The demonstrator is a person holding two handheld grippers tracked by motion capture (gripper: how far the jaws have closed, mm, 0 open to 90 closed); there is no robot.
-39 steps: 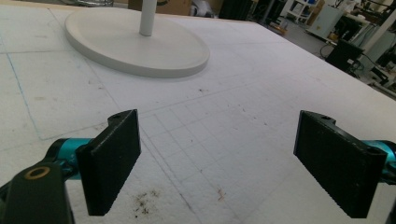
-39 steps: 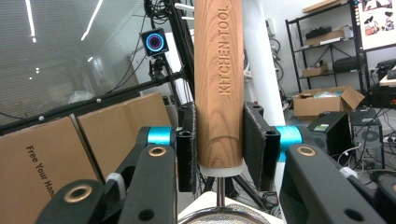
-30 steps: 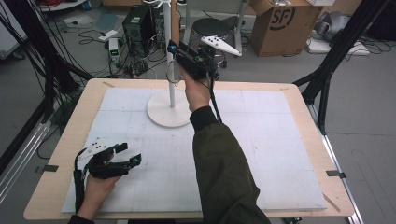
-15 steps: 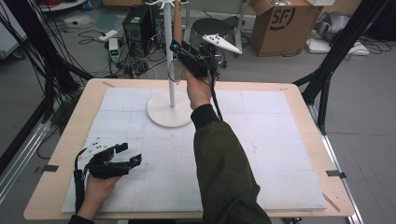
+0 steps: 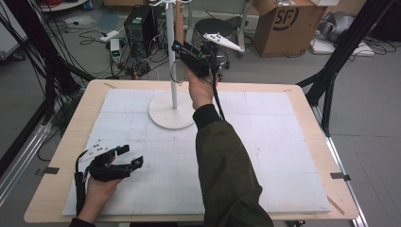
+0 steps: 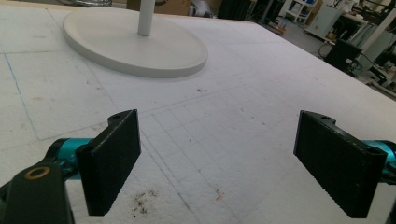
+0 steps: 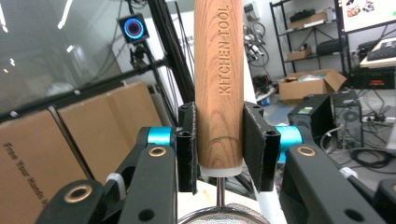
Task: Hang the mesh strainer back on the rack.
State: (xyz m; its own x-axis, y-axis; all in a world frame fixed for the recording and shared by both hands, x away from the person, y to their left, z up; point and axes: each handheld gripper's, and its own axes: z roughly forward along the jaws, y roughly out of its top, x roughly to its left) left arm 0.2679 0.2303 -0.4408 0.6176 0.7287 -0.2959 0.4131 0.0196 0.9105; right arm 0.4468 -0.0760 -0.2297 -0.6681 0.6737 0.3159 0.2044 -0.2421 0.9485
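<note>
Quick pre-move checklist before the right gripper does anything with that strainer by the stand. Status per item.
1. Right gripper grip: pads clamp the wooden handle on both sides: ok.
2. Grip place: at the handle's lower end, just above the wire stem and mesh strainer rim: ok.
3. Strainer hung on the white stand: the stand's top runs out of the high view: cannot tell.
4. Stand base flat on the white mat: ok.
5. Left gripper open, nothing between the pads, low over the mat near the table's front edge, away from the stand: ok.
</note>
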